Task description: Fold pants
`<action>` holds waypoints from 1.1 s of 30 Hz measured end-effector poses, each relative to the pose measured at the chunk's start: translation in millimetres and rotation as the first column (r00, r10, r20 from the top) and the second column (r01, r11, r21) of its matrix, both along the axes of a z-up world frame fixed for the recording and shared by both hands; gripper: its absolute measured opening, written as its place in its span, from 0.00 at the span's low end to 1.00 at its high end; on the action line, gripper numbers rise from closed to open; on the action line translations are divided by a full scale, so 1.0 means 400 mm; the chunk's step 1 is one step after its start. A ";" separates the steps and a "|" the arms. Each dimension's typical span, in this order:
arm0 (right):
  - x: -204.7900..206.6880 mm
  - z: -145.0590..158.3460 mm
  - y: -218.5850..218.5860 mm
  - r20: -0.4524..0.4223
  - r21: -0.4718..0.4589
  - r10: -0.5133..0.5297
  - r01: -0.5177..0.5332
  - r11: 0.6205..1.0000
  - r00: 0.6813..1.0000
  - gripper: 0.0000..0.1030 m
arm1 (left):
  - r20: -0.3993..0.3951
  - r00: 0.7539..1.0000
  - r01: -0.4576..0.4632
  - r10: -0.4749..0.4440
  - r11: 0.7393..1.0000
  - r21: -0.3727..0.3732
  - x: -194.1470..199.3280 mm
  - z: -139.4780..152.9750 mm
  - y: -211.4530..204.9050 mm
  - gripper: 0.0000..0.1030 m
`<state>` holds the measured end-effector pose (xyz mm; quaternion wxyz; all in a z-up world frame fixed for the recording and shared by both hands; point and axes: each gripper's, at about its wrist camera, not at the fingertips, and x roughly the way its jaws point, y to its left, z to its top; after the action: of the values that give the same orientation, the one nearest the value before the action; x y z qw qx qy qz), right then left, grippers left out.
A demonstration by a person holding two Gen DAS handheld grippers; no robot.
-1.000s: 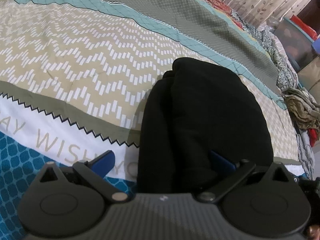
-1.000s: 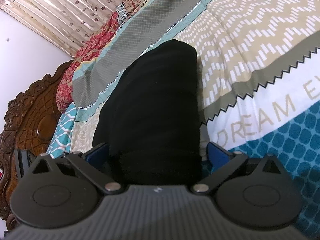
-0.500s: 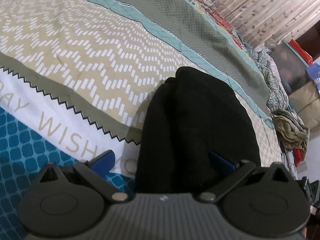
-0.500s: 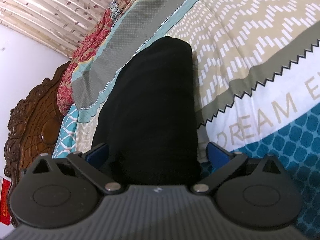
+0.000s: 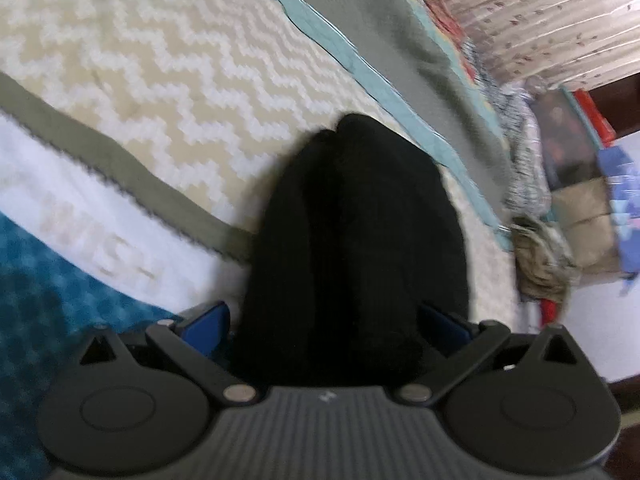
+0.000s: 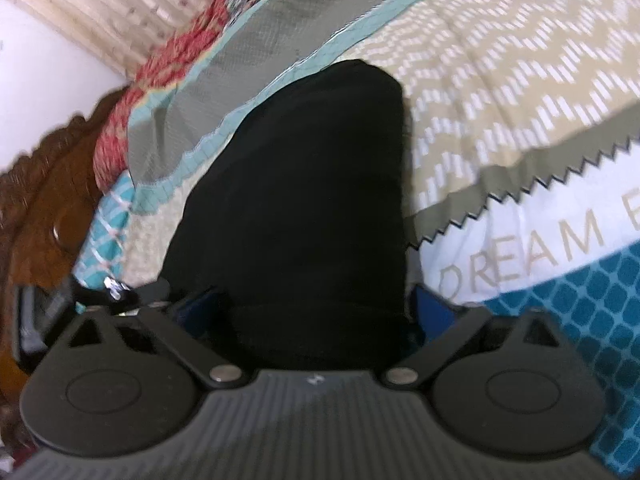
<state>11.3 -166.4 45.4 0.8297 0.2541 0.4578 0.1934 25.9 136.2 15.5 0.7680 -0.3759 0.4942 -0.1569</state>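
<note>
Both wrist views, blurred by motion. The black pants [image 5: 352, 240] lie bunched on the patterned bed quilt [image 5: 168, 80], running from the centre of each view toward 12 o'clock. The left tongs [image 5: 324, 320] stand wide apart, blue pads at 8 and 4 o'clock, with the near end of the cloth filling the gap between them; whether the pads actually pinch it cannot be told. The right tongs [image 6: 316, 304] stand equally wide, the other end of the pants [image 6: 304, 200] between the pads; grip likewise cannot be told. A heap of other clothes [image 5: 540, 256] sits at 3 o'clock off the bed edge. Risks, as judged: thick, layered fabric may slip from wide, loosely seated pads; uneven lifting by the two tongs could skew the fold or spill inner layers.
</note>
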 end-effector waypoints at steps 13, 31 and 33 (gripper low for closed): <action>-0.054 0.088 0.069 0.269 -0.293 0.146 -0.064 0.954 0.952 0.41 | 0.130 0.986 0.068 -0.106 0.962 0.265 -0.040 0.063 -0.168 0.79; -0.007 -0.028 -0.146 0.043 -0.059 -0.094 0.096 0.994 0.995 0.73 | 0.063 0.977 0.191 -0.206 0.964 0.185 -0.013 0.014 -0.291 0.97; 0.005 -0.046 -0.165 0.010 0.020 -0.118 0.118 0.993 0.993 0.78 | 0.097 0.977 0.172 -0.192 0.967 0.188 -0.014 0.032 -0.277 1.00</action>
<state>13.4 -232.3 27.0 0.8396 0.2878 0.4355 0.1500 20.4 25.2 28.2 0.8080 -0.2488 0.4940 -0.2030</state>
